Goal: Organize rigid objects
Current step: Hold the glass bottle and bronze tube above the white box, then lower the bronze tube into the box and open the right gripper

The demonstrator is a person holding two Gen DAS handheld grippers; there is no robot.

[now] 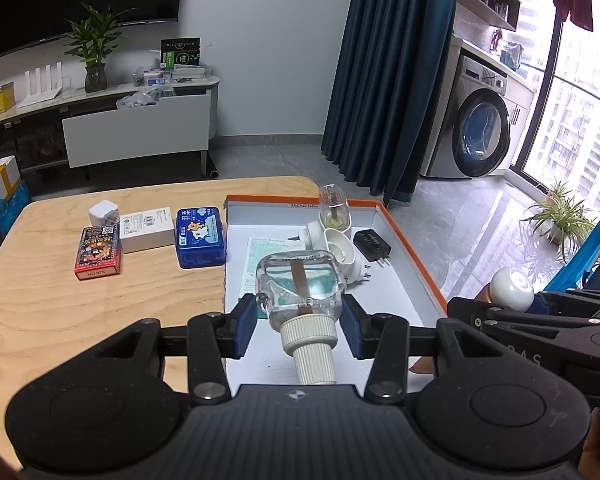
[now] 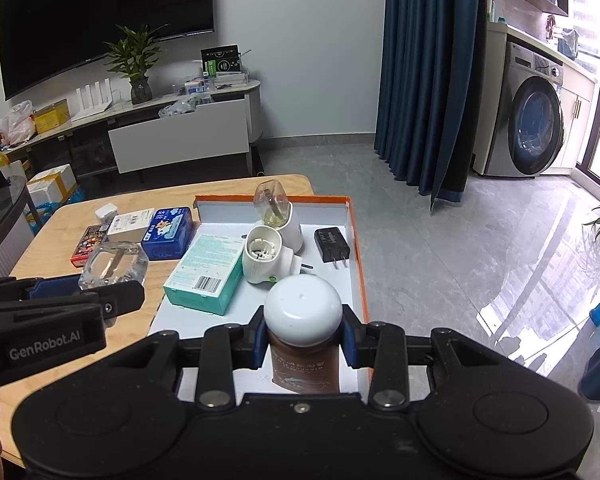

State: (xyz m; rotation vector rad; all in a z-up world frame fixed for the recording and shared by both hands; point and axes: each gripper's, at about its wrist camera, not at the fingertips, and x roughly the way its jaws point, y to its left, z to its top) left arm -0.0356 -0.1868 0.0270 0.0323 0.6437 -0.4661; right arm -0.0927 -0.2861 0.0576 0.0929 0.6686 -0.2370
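My left gripper (image 1: 298, 322) is shut on a clear refill bottle (image 1: 300, 284) with a ribbed white cap, held above the near left part of the orange-rimmed white tray (image 1: 416, 264). From the right wrist view the same clear refill bottle (image 2: 114, 266) shows at the left, between the left gripper's fingers. My right gripper (image 2: 303, 338) is shut on a brown bottle (image 2: 304, 368) with a white domed cap (image 2: 303, 308), over the tray's (image 2: 358, 248) near right corner. In the left wrist view that white domed cap (image 1: 510, 284) peeks out at the right.
Inside the tray lie a teal box (image 2: 204, 272), two white plug-in vaporizers (image 2: 262, 256), one with a clear bottle (image 2: 271, 200), and a black charger (image 2: 332, 246). On the wooden table (image 1: 60, 300) sit a blue box (image 1: 200, 236), a white box (image 1: 146, 228), a red card pack (image 1: 98, 254) and a white adapter (image 1: 104, 212).
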